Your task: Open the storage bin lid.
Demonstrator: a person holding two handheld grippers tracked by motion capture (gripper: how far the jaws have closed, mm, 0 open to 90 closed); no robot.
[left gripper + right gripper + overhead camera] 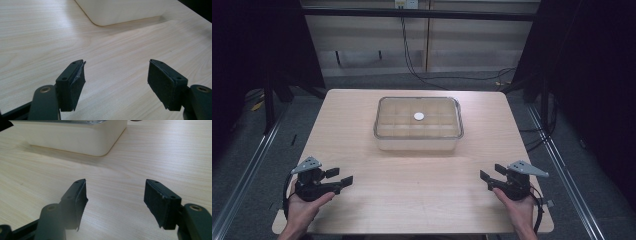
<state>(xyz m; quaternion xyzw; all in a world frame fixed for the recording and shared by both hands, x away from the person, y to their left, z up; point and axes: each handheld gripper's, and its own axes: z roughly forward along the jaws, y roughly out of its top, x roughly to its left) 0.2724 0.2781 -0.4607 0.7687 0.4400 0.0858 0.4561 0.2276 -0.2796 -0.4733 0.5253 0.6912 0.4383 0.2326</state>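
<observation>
So the main thing here is a clear rectangular plastic box with rounded corners and a see-through lid point(418, 123), sitting on the light wood-grain surface point(412, 190) well ahead of both tools, roughly midway between them side to side. Looks like it's split into compartments inside, and there's a small white round disc point(419, 116) showing near the middle of the top — can't tell if it's on the lid or inside under it.

From the left tool point(337, 179) the box is forward and off to its right; in the left gripper view one rounded corner of it point(120, 12) sits at the top of the frame, well beyond the jaws. The left tool is spread wide with nothing between the black pads point(76, 85), just bare surface. A hand point(304, 207) holds it near the close edge.

The right tool point(490, 176) is the mirror of that — box forward and to its left, with a corner and the clear lid edge point(75, 137) up top in the right gripper view. Jaws wide apart too, gripping nothing, and well apart from the box. The other hand point(518, 205) holds it, grey three-cornered plate on top, cable trailing back.

Dark floor and cables lie past the far edge of the surface.
</observation>
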